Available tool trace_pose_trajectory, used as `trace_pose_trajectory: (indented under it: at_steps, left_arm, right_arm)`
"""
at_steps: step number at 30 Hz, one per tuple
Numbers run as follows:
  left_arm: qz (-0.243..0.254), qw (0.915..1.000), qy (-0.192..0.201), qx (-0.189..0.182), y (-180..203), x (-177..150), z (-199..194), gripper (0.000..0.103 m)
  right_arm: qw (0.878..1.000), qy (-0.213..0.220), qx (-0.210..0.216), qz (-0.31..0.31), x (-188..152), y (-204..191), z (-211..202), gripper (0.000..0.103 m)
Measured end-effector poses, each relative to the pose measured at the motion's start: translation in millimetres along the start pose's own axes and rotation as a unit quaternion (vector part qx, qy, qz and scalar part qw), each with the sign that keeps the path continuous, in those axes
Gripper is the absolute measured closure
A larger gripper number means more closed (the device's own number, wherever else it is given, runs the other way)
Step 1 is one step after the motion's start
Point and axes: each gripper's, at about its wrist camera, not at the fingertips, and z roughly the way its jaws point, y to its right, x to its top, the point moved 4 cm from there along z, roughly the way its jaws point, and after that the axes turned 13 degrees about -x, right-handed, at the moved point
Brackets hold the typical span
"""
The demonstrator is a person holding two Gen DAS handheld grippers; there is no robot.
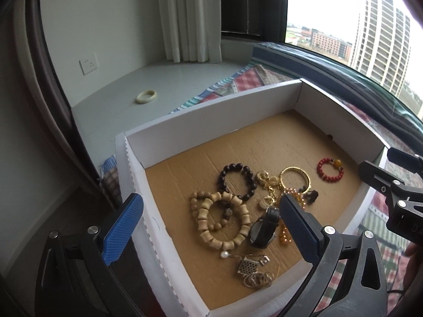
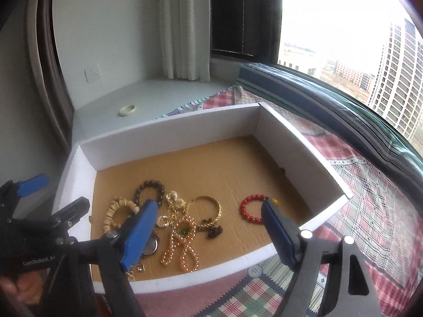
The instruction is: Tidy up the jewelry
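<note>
A white box with a brown cardboard floor holds a heap of jewelry. In it lie a dark bead bracelet, a pale wooden bracelet, a gold bangle, a black watch and a silver pendant. A red bead bracelet lies apart to the right. My left gripper hangs open above the wooden bracelet, with nothing in its jaws. In the right wrist view my right gripper is open over the gold bangle and the orange pearl necklace, beside the red bracelet. It holds nothing.
A pale jade bangle rests alone on the grey sill behind the box. The box stands on a plaid cloth. A white curtain, a wall socket and a big window lie beyond.
</note>
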Motion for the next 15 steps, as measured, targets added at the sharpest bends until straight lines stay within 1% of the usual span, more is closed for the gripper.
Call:
trace_pose_trajectory:
  at_steps: [3, 11, 15]
  left_arm:
    - [-0.009, 0.9999, -0.013, -0.003, -3, -4, 1, 0.001]
    - [-0.015, 0.9996, -0.019, -0.012, -3, -6, 0, 0.001]
    - [-0.02, 0.9993, -0.026, -0.016, -5, -7, 4, 0.001]
  right_arm:
    - [1.0, -0.006, -0.006, -0.005, -3, -1, -3, 0.021]
    - [0.999, -0.033, -0.02, -0.031, -11, -12, 1, 0.021]
    - [0.998, -0.038, -0.022, -0.04, -14, -20, 3, 0.021]
